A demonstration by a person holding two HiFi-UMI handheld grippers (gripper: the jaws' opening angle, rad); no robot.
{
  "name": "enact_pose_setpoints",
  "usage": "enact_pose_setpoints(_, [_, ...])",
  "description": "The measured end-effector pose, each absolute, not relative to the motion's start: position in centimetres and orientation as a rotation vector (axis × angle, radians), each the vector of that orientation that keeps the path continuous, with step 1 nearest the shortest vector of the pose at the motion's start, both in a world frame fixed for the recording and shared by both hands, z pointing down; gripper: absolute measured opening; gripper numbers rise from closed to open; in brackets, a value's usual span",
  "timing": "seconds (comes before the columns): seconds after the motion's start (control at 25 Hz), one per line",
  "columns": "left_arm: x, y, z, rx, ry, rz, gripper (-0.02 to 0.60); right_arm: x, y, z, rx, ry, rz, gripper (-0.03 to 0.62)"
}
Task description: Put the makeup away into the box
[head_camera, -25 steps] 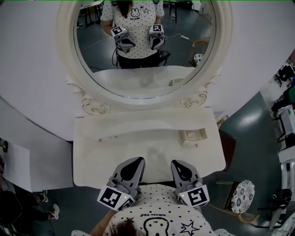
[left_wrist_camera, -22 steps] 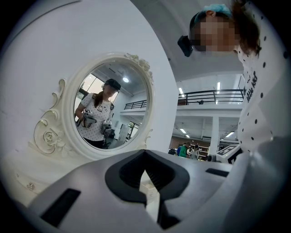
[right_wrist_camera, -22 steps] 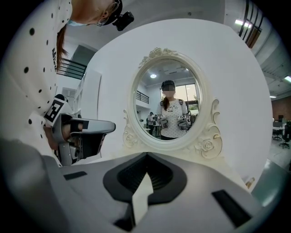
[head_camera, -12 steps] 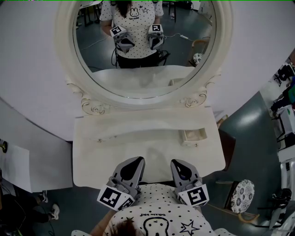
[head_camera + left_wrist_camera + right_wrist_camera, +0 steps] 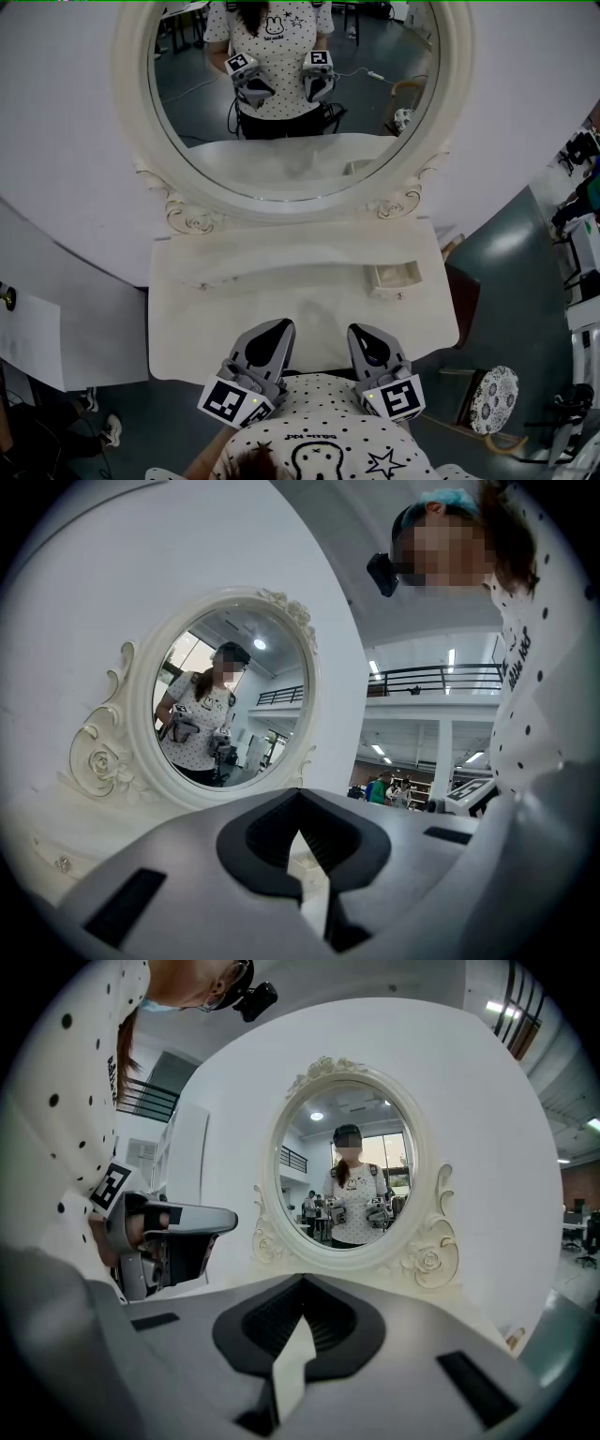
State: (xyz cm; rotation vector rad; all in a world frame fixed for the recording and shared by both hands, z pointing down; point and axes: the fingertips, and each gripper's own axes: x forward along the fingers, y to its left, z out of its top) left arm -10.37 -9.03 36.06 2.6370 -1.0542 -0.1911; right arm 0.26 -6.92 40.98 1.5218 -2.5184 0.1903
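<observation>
Between the jaws of the left gripper (image 5: 299, 803) nothing was held. They were pressed together, with just a pale sliver showing through the seam. Same story on the right gripper (image 5: 302, 1286): jaws closed tip to tip and empty. Both grippers sat side by side, tucked against the person's dotted shirt (image 5: 319, 441), marker cubes (image 5: 228, 401) at the rear and tips poking just over the near edge of the cream table (image 5: 281, 281). Ahead of the right jaws and off to their right, the box (image 5: 394, 277) stood open on the table top, well apart from either gripper. What it held was too small to make out. Further ahead of both sets of jaws rose the oval mirror (image 5: 291, 94) in its carved white frame, where the person's reflection showed the two grippers at waist height.
</observation>
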Motion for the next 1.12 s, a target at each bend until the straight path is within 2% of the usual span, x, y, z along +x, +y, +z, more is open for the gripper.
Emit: enact_pose_setpoints(1.12, [-10.24, -8.76, 35.9, 2.644, -1.053, -0.193, -0.005, 0.36, -6.71, 40.85, 1.526, -2.521, 0.179, 0.006])
